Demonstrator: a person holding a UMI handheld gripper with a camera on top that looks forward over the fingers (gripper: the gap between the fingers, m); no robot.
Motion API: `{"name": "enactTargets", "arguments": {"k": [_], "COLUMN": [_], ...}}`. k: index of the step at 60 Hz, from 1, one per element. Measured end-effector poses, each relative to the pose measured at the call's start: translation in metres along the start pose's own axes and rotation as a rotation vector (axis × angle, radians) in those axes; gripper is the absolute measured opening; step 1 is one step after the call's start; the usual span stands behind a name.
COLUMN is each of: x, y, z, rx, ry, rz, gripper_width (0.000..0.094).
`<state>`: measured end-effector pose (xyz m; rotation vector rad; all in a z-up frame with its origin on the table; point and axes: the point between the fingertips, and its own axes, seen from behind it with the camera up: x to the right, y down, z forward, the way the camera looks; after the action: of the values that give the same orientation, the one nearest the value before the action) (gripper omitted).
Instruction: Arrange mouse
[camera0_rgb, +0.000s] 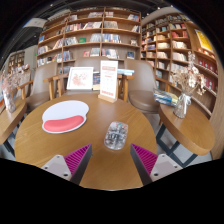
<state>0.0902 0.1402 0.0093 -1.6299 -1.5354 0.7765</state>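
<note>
A transparent computer mouse (116, 134) lies on the round wooden table (140, 122), just ahead of my fingers and roughly midway between them. To its left, farther back, a white mouse mat with a red wrist rest (64, 116) lies flat on the table. My gripper (111, 160) is open, its magenta pads (77, 157) spread wide with only bare tabletop between them. The fingertips are short of the mouse and do not touch it.
Upright cards and a booklet (107, 79) stand at the table's far edge. Chairs (143, 87) ring the table. A second table with a vase of flowers (184, 98) is at the right, and bookshelves (95, 35) line the back wall.
</note>
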Motion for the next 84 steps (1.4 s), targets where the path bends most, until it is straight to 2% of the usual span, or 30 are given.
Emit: {"name": "enactTargets", "arguments": {"k": [22,44,49,52,53,57,60,70,77,84], "x": [0.001,-0.004,-0.002,-0.001,-0.002,-0.002,-0.005,-0.032,-0.085,-0.145], "y": [-0.009,-0.029,-0.031,-0.032,-0.033,-0.033,-0.038,-0.111,-0.16,-0.183], "z": [0.063,0.096,0.098,0.1,0.1,0.1,0.097,0.07,0.061,0.08], "rx": [-0.086,-0.085,-0.084,-0.081,-0.08,-0.095,-0.103,0.01,0.065,0.083], "ry": [-0.022,-0.03,-0.024,-0.022,-0.024,-0.023,-0.029,-0.054,-0.118,-0.148], "rz": [0.032,0.05,0.05,0.045,0.042,0.029,0.024,0.029,0.012,-0.023], "gripper_width": [0.0846,0.0831,0.0752,0.0595,0.0514,0.0454,0.0442,0.0415,0.0416,0.0416]}}
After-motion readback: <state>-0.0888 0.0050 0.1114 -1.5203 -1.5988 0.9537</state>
